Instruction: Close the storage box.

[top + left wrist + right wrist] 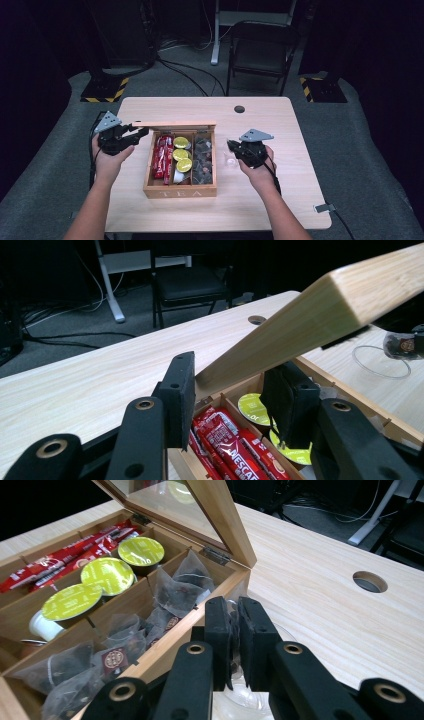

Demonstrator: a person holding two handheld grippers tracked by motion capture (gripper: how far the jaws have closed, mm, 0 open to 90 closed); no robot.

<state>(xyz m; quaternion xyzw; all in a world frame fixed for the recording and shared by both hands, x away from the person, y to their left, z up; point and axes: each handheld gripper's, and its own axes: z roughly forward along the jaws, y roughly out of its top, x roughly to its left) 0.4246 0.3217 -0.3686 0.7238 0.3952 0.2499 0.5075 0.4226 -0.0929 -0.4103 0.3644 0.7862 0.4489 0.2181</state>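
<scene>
Fingers of the left gripper pinch the edge of the wooden lid, propping it open so the tea box near the table's front edge stays accessible. Right gripper jaws are pressed nearly together on a dark tea bag, held over a clear glass just right of the box, probably to drop it in. High view shows both hands and the box's three compartments: red sachets, yellow-lidded capsules, tea bags. Right gripper view shows the lid's glass pane and hinges.
</scene>
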